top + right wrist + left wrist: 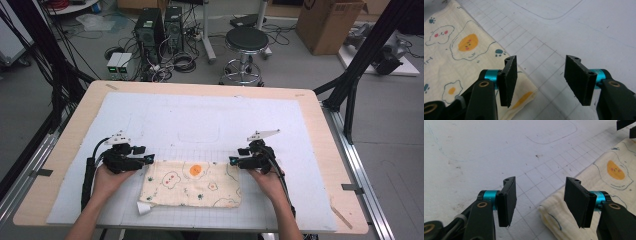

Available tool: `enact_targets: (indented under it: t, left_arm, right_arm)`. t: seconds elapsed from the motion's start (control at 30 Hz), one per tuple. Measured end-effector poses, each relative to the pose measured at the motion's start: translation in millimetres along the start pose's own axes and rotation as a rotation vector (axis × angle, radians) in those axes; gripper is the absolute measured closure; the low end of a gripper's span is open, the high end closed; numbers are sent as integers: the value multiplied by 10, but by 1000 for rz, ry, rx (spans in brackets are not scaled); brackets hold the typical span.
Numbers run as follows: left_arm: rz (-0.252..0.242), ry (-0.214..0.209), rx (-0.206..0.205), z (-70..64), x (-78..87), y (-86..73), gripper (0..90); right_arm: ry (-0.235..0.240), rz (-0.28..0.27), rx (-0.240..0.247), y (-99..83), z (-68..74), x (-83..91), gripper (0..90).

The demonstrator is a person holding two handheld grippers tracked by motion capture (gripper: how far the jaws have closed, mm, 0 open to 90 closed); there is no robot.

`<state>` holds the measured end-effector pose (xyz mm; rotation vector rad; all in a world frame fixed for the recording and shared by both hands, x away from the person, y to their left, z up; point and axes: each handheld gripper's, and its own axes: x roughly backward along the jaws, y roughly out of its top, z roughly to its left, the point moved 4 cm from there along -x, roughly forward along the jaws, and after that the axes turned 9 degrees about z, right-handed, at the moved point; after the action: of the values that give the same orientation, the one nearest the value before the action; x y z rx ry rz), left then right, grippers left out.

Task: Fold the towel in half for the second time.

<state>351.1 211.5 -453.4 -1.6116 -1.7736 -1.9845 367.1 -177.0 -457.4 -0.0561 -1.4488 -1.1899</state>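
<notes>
While both grippers gape wide, left gripper point(539, 202) and right gripper point(537, 81) apparently hover over the cloth's point(192, 182) far corners.

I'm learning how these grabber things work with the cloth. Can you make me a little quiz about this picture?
1. True or false: the left gripper is pinching the cloth.
2. What is printed near the middle of the cloth's far edge? A) a fried egg with an orange yolk B) a red car C) a green tree
3. Fill in: the cloth lies on a white ____ marked with a grid.

Key:
1. False. Both the left gripper and the right gripper have their jaws apart, each at a far corner of the cloth, with nothing between them.
2. A, the fried egg.
3. Mat, which covers the wooden table.
</notes>
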Motion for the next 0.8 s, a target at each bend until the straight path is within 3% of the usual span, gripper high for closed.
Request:
enact_targets:
  t: [0.17,0.3,0.47,0.7,0.8]
  left_arm:
    - [35,7,11,29,-40,-32,455]
    - [42,-29,2,12,-65,-48,485]
    - [81,-34,-3,12,-131,-82,536]
    - [100,-29,-70,-54,-136,-93,809]
    - [94,-8,-67,-56,-117,-74,840]
  right_arm:
    - [13,36,-5,-17,-14,-83,533]
    - [50,58,-17,-43,8,-97,576]
    - [70,72,-8,-69,32,-85,655]
    - [85,93,15,-97,74,-89,837]
    - [97,102,14,-86,82,-77,858]
